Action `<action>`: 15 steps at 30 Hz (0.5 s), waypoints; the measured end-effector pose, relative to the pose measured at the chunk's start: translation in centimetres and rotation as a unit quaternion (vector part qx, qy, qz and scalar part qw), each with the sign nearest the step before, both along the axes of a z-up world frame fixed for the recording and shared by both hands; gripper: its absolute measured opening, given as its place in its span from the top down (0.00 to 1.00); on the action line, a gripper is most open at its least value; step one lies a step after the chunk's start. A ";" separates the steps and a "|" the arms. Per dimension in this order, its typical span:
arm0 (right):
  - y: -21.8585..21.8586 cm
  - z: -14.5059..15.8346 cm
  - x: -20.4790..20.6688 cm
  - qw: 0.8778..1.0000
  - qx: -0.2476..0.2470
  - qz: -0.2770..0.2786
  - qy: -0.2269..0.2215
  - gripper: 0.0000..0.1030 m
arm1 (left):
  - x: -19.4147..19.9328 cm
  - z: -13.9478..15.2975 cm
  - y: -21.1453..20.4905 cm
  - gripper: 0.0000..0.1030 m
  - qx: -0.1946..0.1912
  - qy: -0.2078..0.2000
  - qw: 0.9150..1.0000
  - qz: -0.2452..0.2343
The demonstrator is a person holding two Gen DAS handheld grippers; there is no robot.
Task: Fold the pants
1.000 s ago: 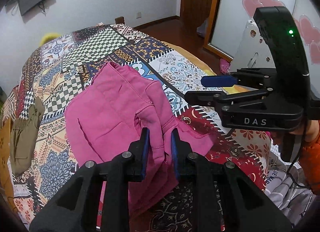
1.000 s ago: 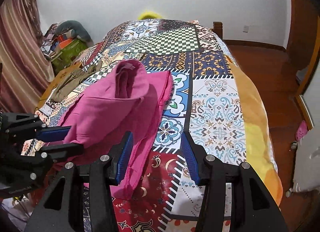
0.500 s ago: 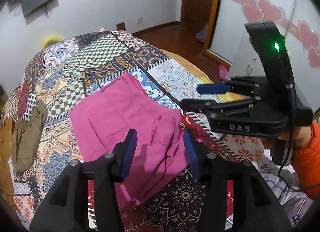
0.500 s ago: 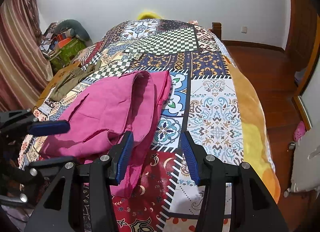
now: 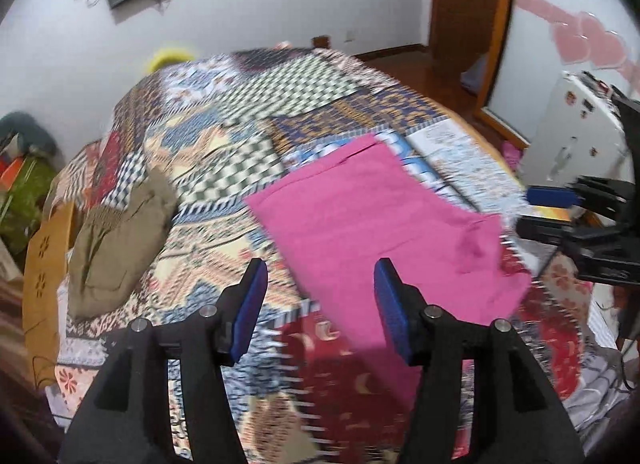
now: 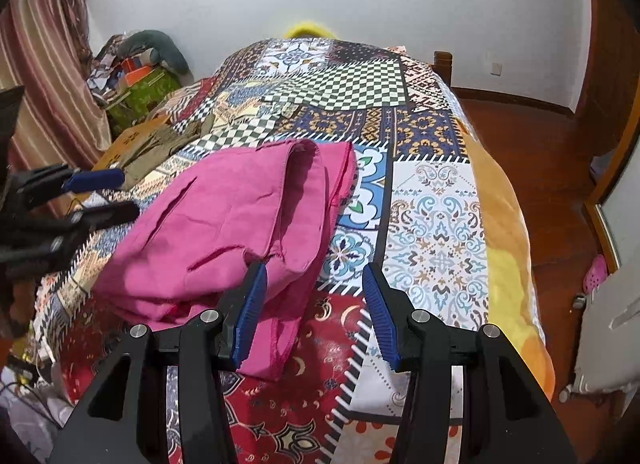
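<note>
Folded pink pants [image 5: 380, 216] lie flat on the patchwork bedspread [image 5: 224, 136]. My left gripper [image 5: 320, 304] hovers over their near left edge. Its jaws are opening and nothing is between the pads. In the right wrist view the pants [image 6: 224, 224] show a folded top layer with a pocket slit. My right gripper [image 6: 314, 304] stands open at their near right corner, the cloth lying beside its left finger without being pinched. Each gripper shows in the other's view: the right gripper [image 5: 560, 208] at the right edge, the left gripper [image 6: 80, 192] at the left edge.
An olive garment [image 5: 116, 240] lies crumpled near the bed's left side. The bed's right edge [image 6: 512, 248] drops to a wooden floor [image 6: 540, 144]. Bags and clutter [image 6: 136, 76] pile by the curtain. A white appliance [image 5: 576, 136] stands to the right.
The left gripper let go of the bunched pink cloth, opened wide and swung left. The pants now lie flat. The right gripper stayed still.
</note>
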State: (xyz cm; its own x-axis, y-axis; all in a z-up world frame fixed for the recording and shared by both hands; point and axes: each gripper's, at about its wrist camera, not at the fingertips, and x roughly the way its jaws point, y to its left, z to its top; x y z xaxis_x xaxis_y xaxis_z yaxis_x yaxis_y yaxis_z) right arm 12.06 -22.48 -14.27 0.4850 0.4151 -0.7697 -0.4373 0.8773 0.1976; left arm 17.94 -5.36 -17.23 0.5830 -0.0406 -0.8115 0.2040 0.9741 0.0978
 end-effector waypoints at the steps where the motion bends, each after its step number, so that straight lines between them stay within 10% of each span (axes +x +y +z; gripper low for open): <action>1: 0.1 -0.1 -0.1 1.000 -0.001 0.002 0.002 0.56 | 0.2 -0.3 0.5 0.46 0.001 0.003 1.000 0.004; 15: 3.1 -3.6 -0.9 0.997 -0.019 0.036 0.058 0.56 | 5.6 -2.3 3.3 0.44 0.013 0.028 0.999 0.012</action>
